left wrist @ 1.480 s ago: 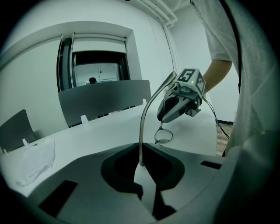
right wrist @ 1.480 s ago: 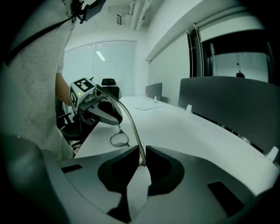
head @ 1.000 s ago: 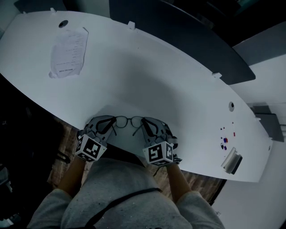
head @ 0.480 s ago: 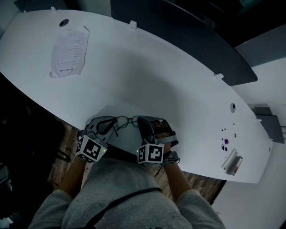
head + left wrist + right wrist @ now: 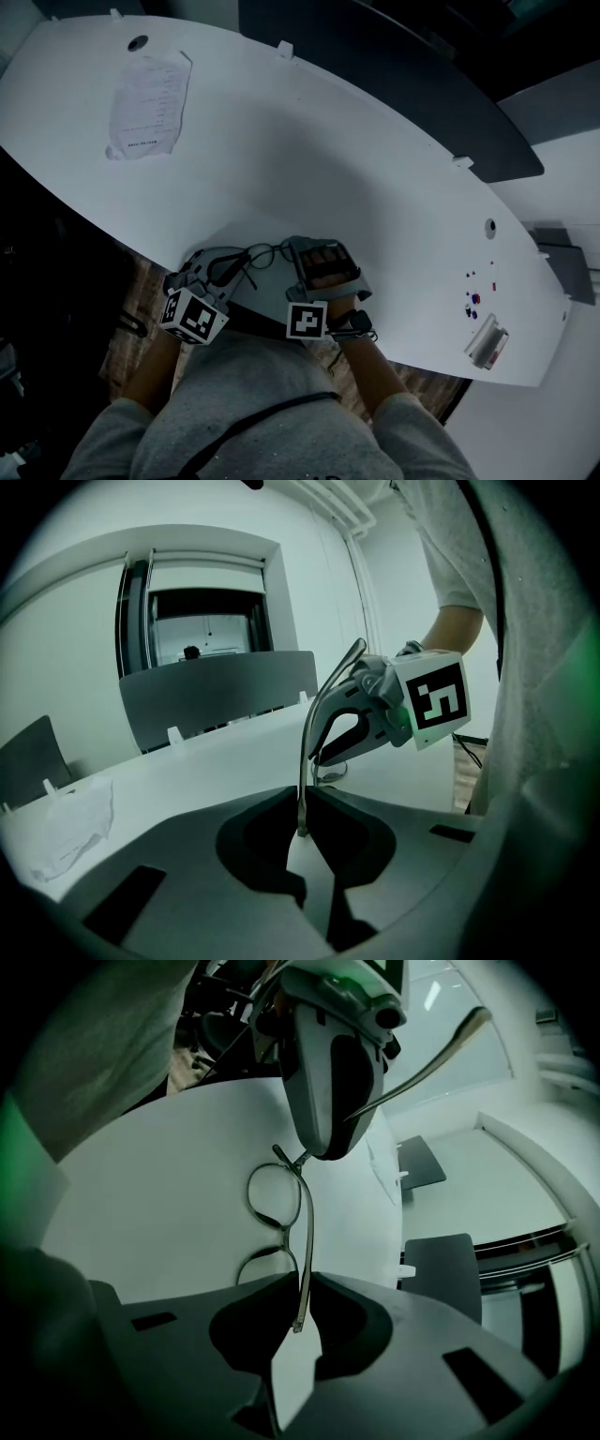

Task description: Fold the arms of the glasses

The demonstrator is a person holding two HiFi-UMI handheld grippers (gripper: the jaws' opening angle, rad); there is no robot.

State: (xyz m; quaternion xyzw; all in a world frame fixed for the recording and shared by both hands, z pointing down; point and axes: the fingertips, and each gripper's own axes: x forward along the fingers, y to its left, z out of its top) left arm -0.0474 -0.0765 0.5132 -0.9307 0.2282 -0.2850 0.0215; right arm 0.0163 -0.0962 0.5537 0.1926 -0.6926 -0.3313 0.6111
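Thin-framed glasses [image 5: 265,253] are held just above the near edge of the white table [image 5: 375,187], between my two grippers. My left gripper [image 5: 234,260] is shut on one arm [image 5: 302,789], which stands upright between its jaws in the left gripper view. My right gripper [image 5: 298,260] is shut on the other arm [image 5: 304,1269]. In the right gripper view the two lenses [image 5: 270,1199] hang to the left of that arm, with the left gripper [image 5: 328,1063] beyond them. The right gripper [image 5: 375,714] and its marker cube also show in the left gripper view.
A printed sheet of paper [image 5: 145,98] lies at the table's far left. Small coloured bits [image 5: 473,298] and a metallic object [image 5: 487,339] lie at the right end. Dark panels [image 5: 394,75] stand behind the table. The person's torso is right behind both grippers.
The right gripper has rolled about its own axis, so its marker cube now faces differently, and it has shifted slightly left and down. The glasses have tilted with it. The left gripper has stayed put.
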